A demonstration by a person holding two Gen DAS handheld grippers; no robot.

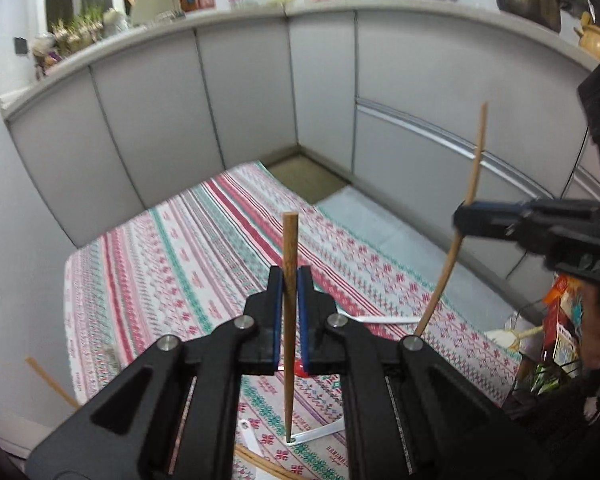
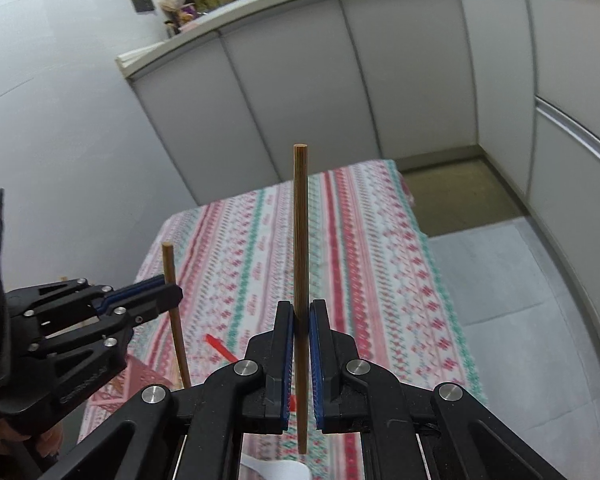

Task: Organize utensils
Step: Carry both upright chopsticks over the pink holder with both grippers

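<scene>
Chopsticks: I held one chopstick upright in my left gripper, jaws clamped on its shaft, blunt end up. My right gripper pinched a second chopstick, likewise near vertical. Both hung above the patterned tabletop; a white spoon lay below.

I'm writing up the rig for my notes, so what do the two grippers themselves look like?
Both are matte black plastic. The left gripper and right gripper have angular linkage arms with triangular cut-outs, round silver pivot pins and blue ribbed pads lining the fingers. Embossed lettering marks one arm's side.
</scene>
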